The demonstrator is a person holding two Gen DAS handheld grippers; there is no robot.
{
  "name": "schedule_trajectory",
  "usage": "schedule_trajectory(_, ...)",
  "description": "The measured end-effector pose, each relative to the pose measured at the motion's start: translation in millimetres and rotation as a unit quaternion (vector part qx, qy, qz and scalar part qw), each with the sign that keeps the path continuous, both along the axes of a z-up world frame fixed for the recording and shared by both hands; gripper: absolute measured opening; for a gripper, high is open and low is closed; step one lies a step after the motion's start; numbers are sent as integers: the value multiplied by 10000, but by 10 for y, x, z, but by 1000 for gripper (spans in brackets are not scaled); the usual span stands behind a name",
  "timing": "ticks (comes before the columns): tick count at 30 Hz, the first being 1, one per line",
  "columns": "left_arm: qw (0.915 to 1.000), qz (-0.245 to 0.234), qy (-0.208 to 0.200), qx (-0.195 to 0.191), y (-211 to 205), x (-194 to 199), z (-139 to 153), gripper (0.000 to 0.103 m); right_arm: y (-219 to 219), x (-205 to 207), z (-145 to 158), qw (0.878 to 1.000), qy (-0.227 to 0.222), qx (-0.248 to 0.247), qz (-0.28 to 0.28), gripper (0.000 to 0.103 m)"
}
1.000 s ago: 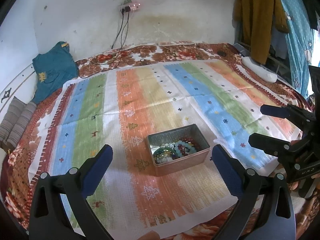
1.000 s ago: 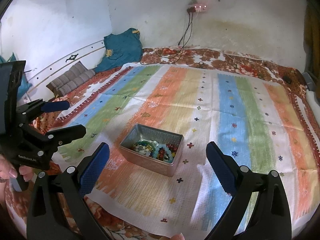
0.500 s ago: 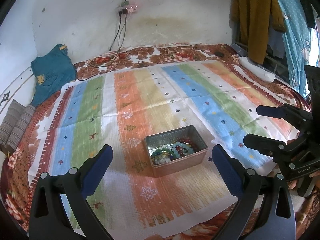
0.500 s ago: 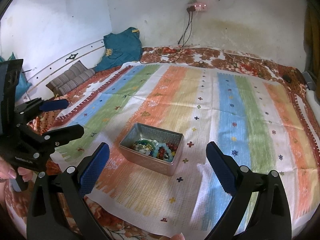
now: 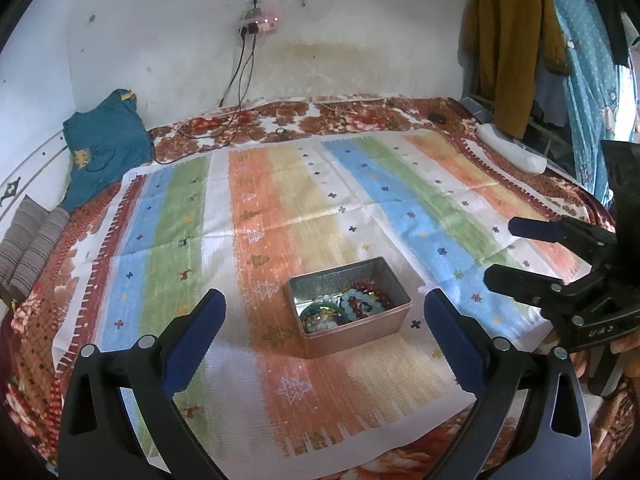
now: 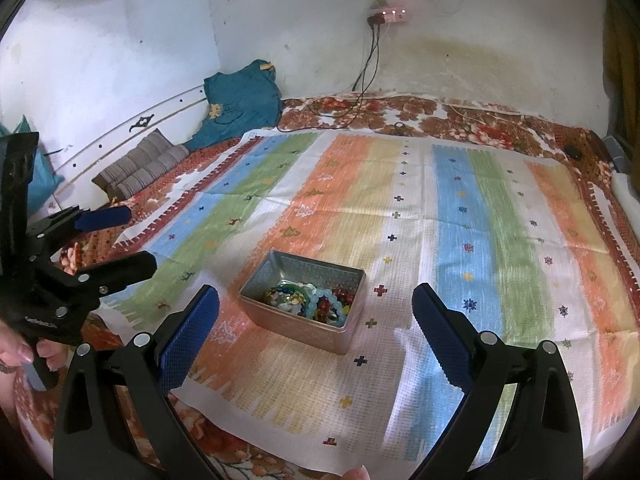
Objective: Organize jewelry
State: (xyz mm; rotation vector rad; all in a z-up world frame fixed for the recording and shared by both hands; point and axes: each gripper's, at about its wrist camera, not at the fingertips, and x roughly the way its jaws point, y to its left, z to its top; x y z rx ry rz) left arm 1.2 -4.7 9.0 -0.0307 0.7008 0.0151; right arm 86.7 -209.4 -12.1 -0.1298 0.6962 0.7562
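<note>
Tin (image 5: 349,304): resting on the cloth (image 5: 280,220), looking stiff and light.
Beads (image 6: 320,304): lying tangled inside, likely slippery; pinching one strand suits best.
Left gripper (image 5: 324,336): hovering, jaws apart.
Right gripper (image 6: 316,320): hovering, jaws apart.

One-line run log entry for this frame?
left gripper: open, empty | right gripper: open, empty | metal tin: on striped cloth, lidless | bead bracelets: all in tin
</note>
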Motion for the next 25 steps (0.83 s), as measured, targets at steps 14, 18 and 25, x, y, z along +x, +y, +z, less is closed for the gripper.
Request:
schedule_trajectory(14, 10000, -61, -47, 38, -51, -33, 16, 97, -13, -9, 8, 10000, -46, 18, -4, 98)
schedule_trajectory(18, 10000, -45, -35, 44, -53, -30, 10, 97, -31, -10, 9, 10000, -75, 56, -7, 98)
schedule_trajectory(25, 9999, -104, -46, -22, -22, -23, 59, 97, -55, -7, 4, 9999, -87, 53, -8, 98)
